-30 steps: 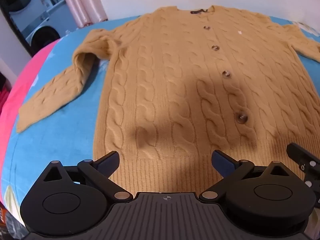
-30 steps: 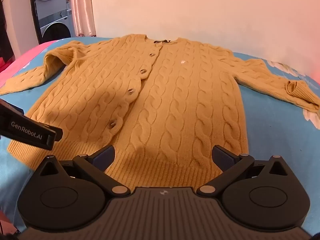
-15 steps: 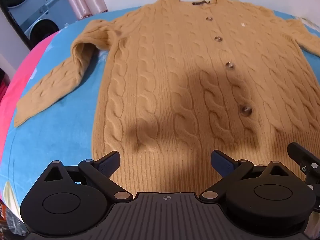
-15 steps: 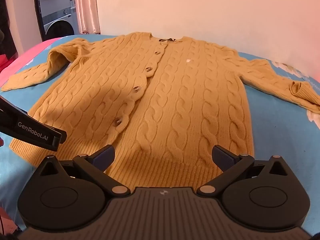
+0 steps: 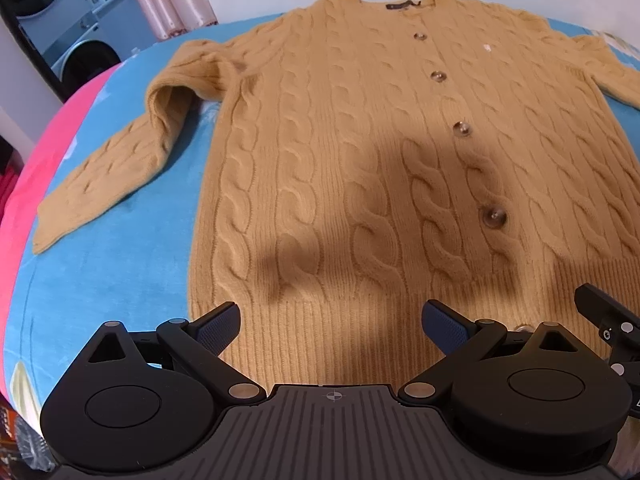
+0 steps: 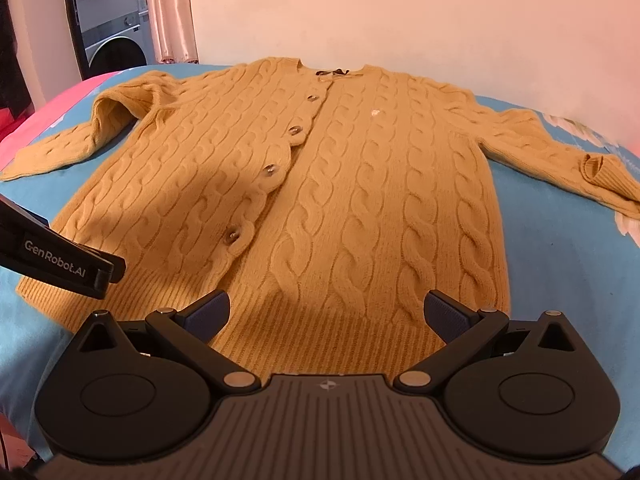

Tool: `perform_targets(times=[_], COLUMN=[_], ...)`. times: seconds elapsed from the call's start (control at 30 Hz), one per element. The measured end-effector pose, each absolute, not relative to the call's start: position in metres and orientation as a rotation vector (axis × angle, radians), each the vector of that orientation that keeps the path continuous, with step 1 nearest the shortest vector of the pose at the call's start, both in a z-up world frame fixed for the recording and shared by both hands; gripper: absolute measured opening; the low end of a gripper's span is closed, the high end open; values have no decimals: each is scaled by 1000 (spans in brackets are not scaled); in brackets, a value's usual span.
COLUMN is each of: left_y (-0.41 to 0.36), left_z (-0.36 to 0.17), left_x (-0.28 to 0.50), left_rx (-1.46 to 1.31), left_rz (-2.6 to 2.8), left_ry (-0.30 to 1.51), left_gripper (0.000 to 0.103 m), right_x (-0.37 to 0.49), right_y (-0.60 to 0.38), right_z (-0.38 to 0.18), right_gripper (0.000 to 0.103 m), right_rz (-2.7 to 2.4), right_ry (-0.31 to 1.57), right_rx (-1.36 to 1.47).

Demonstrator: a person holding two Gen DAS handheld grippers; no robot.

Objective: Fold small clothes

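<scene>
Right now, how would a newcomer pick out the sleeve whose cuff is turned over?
Start at the blue bed cover, then the mustard cable-knit cardigan spread flat on it. The sleeve runs off its right side; unlike the other sleeve, its ribbed cuff curls back on itself.

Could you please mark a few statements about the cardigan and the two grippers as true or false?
1. The cardigan lies spread flat on the blue cover. True.
2. The left gripper is shut on the hem. False: it is open, with the ribbed hem lying between its fingers, not pinched.
3. The cardigan is buttoned down the front. True: the buttons are fastened.
4. The right gripper holds a sleeve. False: it is open and holds nothing.
5. Both sleeves are folded across the chest. False: the left sleeve and right sleeve lie out to the sides.
</scene>
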State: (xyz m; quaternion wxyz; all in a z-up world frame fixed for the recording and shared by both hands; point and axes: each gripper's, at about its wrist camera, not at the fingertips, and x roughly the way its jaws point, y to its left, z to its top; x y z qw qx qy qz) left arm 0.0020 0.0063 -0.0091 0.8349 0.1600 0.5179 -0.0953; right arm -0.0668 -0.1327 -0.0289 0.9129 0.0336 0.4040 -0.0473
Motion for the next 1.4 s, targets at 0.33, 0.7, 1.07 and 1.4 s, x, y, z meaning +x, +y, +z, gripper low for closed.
perform_targets(times=[0.33,0.7,1.07,1.4], left_y=[5,8,14,12], left_z=[-6,0,-2,-4], left_x=[-5,-11,-11,-9], left_rx=[348,340,332,339], left_rz=[-200,-214,-219,-224], left_ry=[1061,1012,1012,1020], left_gripper=[103,103,103,103], right_x=[-70,-68,-65,-61], right_y=[-133,-125,-122,-119], right_z=[-27,-26,-29,-32], right_gripper=[103,103,103,103], right_rz=[-103,-100,-91,-82], right_ry=[821,826,840,852], right_rx=[77,56,55,52])
